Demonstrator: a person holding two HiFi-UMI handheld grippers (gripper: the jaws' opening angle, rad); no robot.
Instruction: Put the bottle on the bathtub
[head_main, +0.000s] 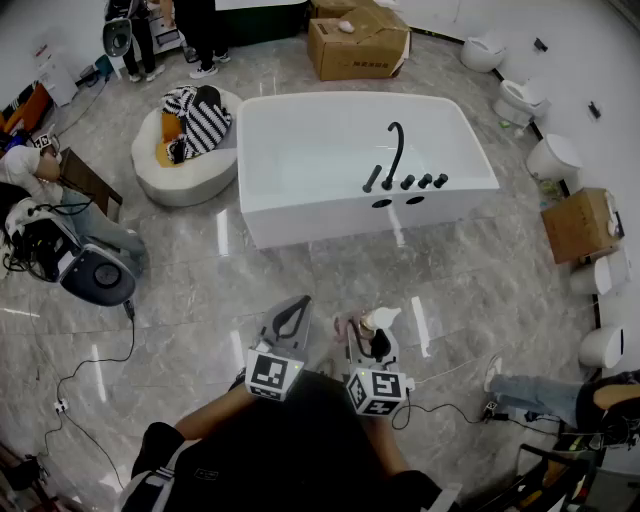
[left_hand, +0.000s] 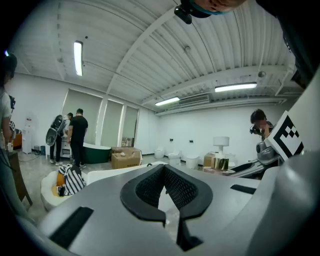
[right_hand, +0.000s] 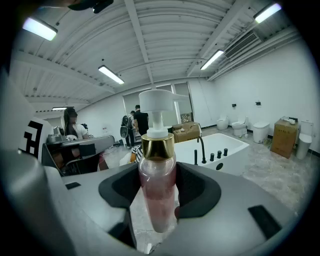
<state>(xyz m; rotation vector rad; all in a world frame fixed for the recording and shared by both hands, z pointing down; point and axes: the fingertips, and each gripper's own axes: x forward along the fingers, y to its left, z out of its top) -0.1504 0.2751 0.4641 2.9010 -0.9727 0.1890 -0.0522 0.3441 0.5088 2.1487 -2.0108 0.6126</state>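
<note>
Short of the bathtub (head_main: 300, 150), right gripper (right_hand: 159, 176) clamped on pink bottle (right_hand: 158, 197), gold collar clear only in its own view; left gripper (left_hand: 163, 172) pinched together, empty

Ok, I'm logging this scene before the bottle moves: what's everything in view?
bathtub: one, white, mid-floor
faucet: one, black, on bathtub ledge
bottle: one, pink, in right gripper
cardboard boxes: two, brown, behind bathtub and at right
toilets: several, white, along right wall
round seat: one, white, left of bathtub
striped bag: one, black-white, on round seat
standing people: two, dark clothes, far back
left gripper: one, grey, jaws together, empty
right gripper: one, grey, shut on bottle
</note>
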